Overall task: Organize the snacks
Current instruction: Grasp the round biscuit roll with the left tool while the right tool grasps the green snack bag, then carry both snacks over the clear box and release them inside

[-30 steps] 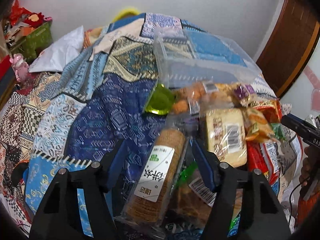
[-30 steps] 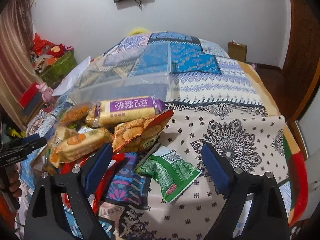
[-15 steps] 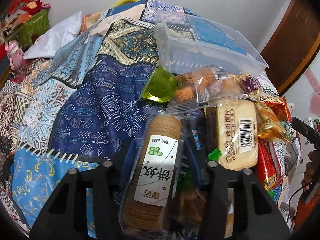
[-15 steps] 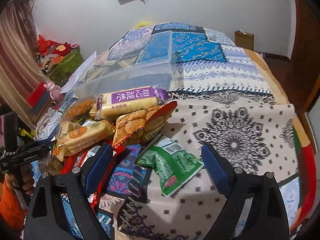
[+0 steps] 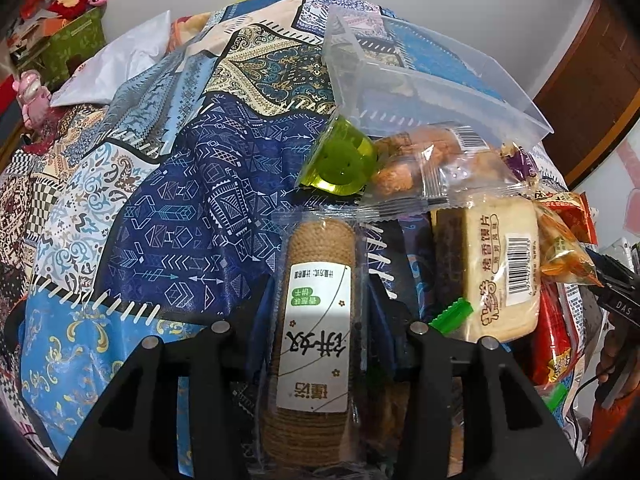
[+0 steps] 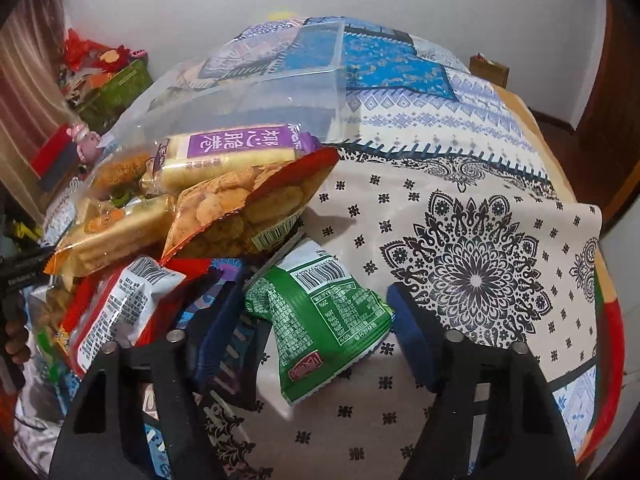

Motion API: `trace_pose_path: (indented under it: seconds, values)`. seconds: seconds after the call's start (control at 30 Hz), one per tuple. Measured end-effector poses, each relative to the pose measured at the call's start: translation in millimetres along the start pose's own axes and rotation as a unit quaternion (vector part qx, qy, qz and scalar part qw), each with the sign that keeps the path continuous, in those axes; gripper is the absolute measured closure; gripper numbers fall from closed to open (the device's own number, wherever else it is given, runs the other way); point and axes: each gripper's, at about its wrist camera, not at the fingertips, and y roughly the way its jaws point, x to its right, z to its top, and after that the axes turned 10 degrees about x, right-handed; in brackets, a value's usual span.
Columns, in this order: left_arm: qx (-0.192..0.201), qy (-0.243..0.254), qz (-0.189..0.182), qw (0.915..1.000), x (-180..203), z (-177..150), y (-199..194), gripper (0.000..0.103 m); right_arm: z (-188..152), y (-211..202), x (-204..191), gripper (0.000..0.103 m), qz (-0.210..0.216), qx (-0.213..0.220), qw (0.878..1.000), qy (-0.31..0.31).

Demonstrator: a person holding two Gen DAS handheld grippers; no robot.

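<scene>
My left gripper (image 5: 320, 320) is shut on a clear sleeve of round brown biscuits (image 5: 318, 328) with a white label, both blue pads pressed to its sides. Beyond it lie a green jelly cup (image 5: 340, 160), a clear bag of cakes (image 5: 432, 164) and a toast-slice pack (image 5: 500, 272). A clear plastic bin (image 5: 420, 76) lies behind the pile. My right gripper (image 6: 316, 336) is open around a green snack bag (image 6: 320, 324) on the bed. An orange cracker bag (image 6: 244, 208) and a purple-label wafer pack (image 6: 236, 152) lie just past it, before the bin (image 6: 260, 92).
Everything lies on a patchwork bedspread (image 5: 180, 200), white with black mandalas on the right side (image 6: 472, 272). A red and white packet (image 6: 120, 304) lies left of the right gripper. A green box with toys (image 6: 116, 84) stands by the wall. The other hand-held gripper (image 5: 616, 292) shows at the right edge.
My left gripper has closed on the biscuit sleeve. My right gripper has moved down and forward, so the green bag now lies between its open fingers.
</scene>
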Motion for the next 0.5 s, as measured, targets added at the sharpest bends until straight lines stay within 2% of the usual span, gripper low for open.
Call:
trace_pose_path:
  seconds: [0.07, 0.33, 0.5]
  values:
    - [0.002, 0.004, 0.004, 1.0, 2, 0, -1, 0.062, -1, -2, 0, 0.057, 0.003, 0.001, 1.0, 0.001]
    - [0.026, -0.001, 0.027, 0.9993, 1, 5, -21, 0.064, 2, -26, 8, 0.059, 0.007, 0.031, 0.999, 0.026]
    - [0.053, -0.001, 0.024, 0.9983, 3, 15, -41, 0.064, 12, -44, 6, 0.059, 0.001, 0.056, 0.998, 0.022]
